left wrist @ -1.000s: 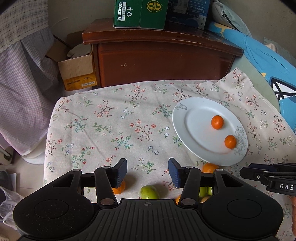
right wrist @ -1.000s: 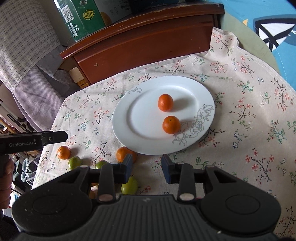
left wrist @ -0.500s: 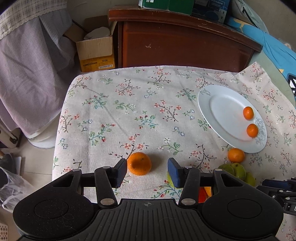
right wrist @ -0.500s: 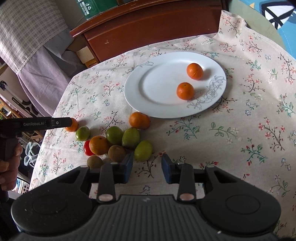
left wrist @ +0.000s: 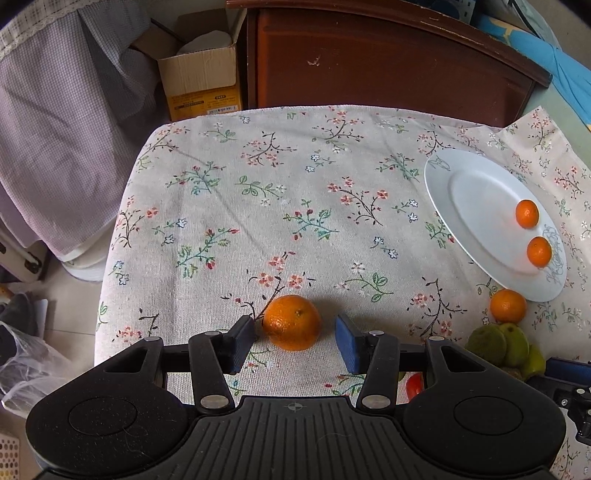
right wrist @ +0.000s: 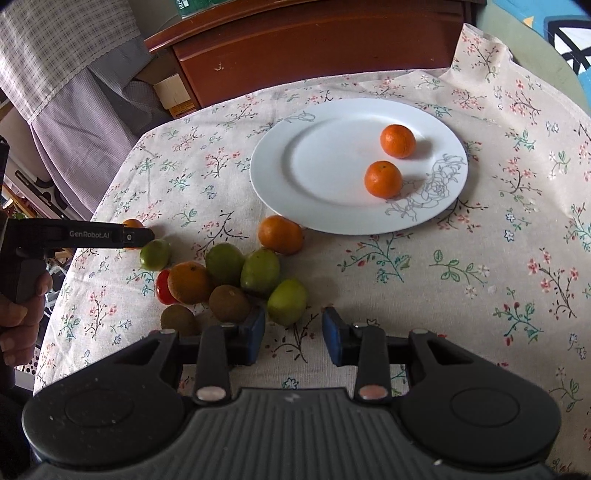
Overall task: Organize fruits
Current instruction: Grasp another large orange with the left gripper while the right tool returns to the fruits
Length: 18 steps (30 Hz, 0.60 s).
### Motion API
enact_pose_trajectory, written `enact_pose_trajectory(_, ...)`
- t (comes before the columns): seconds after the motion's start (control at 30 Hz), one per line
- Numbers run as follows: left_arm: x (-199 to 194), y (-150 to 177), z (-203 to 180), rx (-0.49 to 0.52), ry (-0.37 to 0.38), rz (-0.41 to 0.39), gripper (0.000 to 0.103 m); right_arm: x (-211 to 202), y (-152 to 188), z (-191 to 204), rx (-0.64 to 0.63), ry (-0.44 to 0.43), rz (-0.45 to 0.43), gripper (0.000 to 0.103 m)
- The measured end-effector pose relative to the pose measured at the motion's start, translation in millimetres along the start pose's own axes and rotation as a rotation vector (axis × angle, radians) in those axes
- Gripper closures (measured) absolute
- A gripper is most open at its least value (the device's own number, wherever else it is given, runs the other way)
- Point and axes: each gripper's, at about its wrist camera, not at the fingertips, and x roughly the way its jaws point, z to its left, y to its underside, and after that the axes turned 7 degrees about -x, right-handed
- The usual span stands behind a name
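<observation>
Between our left gripper's (left wrist: 294,345) spread jaws sits the mandarin (left wrist: 292,322), untouched; our right gripper (right wrist: 293,336) gapes idle.

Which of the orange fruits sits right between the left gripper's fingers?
The lone orange between the open left gripper fingers. Two others lie on the white plate; another rests beside its rim.

tomato (right wrist: 162,287) half hidden behind orange (right wrist: 190,282), green box (right wrist: 192,4) cropped
</observation>
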Motion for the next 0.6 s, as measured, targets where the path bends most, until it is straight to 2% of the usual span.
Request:
enact_pose_trajectory(0.33, 1.0, 1.3, -2.8, 0.028, -0.009, -0.02, 0.059, 5.1, -1.3, 7.2, -0.055, 0.036, -0.007, 0.071)
enact_pose_trajectory(0.43, 0.1, 3.0, -5.3, 0.049, -0.015, -0.028, 0.072, 5.3, -1.6, 6.3, -0.056, 0.044, -0.009, 0.077)
enact_pose_trajectory(0.6, -2.7, 1.7, -5.4, 0.033, 0.004, -0.029, 0.073, 4.8, -2.4, 3.8, -0.038, 0.044, -0.011, 0.08)
